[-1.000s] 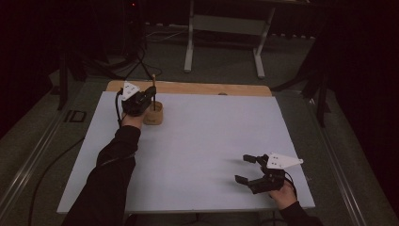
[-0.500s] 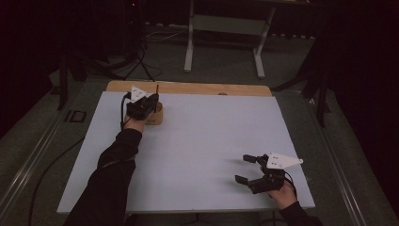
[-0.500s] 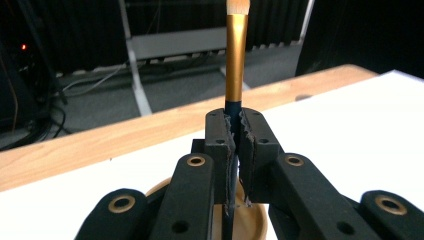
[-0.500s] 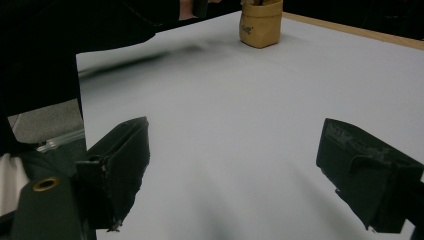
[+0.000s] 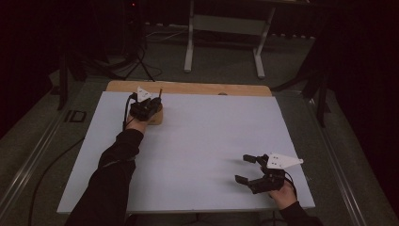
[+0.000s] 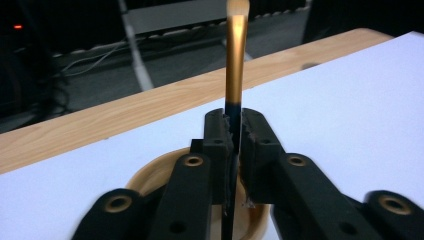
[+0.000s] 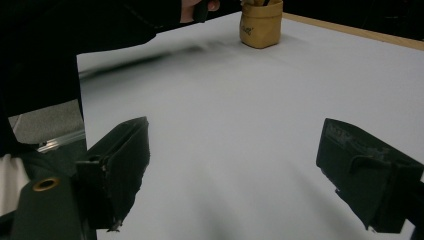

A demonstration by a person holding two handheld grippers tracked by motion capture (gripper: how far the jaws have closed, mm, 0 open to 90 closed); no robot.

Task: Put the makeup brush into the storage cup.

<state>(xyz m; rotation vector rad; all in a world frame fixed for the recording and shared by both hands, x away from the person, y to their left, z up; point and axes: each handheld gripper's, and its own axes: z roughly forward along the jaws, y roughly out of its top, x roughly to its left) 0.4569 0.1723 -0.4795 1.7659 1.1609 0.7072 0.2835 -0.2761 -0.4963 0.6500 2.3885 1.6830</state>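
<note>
A slim brush (image 6: 236, 65) with a gold ferrule and a dark handle stands upright, and my left gripper (image 6: 235, 145) is shut on its handle. Right under the jaws is a round tan wooden cup (image 6: 155, 175). In the high view my left gripper (image 5: 147, 107) hovers over that cup (image 5: 156, 117) at the far left of the table, with the brush tip (image 5: 160, 92) poking up. At the near right, my right gripper (image 5: 249, 168) rests open with nothing between its jaws. The right gripper view has its wide-open gripper (image 7: 230, 170) over bare board and the cup (image 7: 260, 22) far off.
A white board (image 5: 202, 141) covers the table, with a wooden strip (image 5: 197, 88) along its far edge. Beyond the table stands a grey metal frame (image 5: 226, 28) on a dark floor. Cables (image 5: 47, 169) trail at the left.
My left gripper and the brush have shifted slightly over the cup. The right gripper has stayed still and open.
</note>
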